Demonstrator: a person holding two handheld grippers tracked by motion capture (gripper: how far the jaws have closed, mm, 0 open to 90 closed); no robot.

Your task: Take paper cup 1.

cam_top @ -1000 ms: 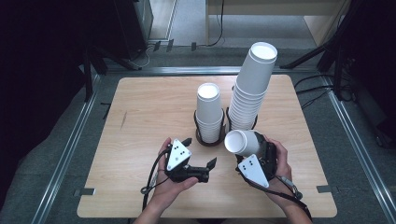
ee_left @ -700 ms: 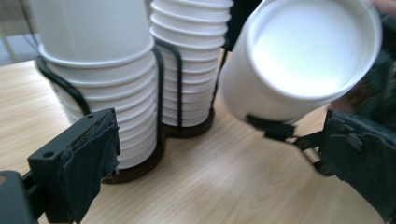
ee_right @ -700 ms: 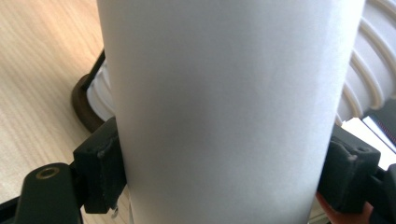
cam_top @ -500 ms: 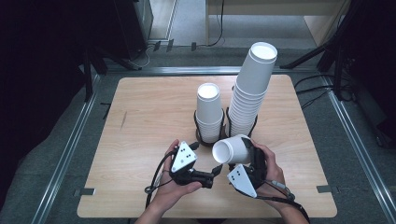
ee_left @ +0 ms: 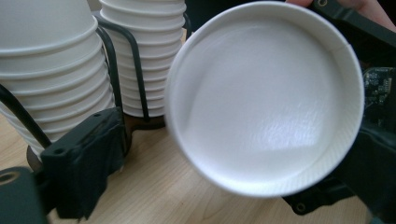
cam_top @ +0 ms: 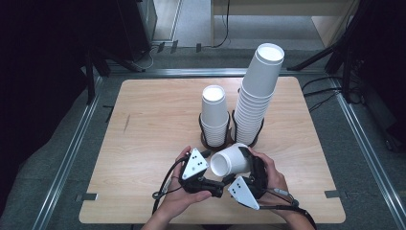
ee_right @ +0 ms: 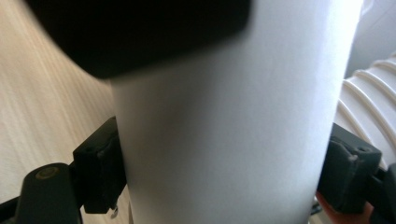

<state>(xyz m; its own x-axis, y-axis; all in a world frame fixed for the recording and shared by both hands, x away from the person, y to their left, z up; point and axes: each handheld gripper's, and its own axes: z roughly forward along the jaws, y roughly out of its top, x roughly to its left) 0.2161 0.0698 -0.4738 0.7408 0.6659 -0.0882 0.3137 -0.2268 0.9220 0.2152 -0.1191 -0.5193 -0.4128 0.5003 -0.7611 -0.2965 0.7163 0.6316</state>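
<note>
A white paper cup (cam_top: 231, 161) is lying on its side above the desk (cam_top: 143, 120) near its front edge, mouth facing left. The right gripper (cam_top: 253, 165) is clamping its wall between both jaws. The left gripper (cam_top: 216, 184) is just beside the cup's rim, its jaws wide and just closing, seemingly on nothing. Behind, two cup stacks (cam_top: 214, 116) are standing in wire holders (cam_top: 205, 139) mid-desk.

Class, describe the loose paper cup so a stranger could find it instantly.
On the wooden table, two wire holders carry upright stacks. Just in front of them, the right tongs grip one white cup. It alone lies sideways, its open mouth facing the left tongs.
</note>
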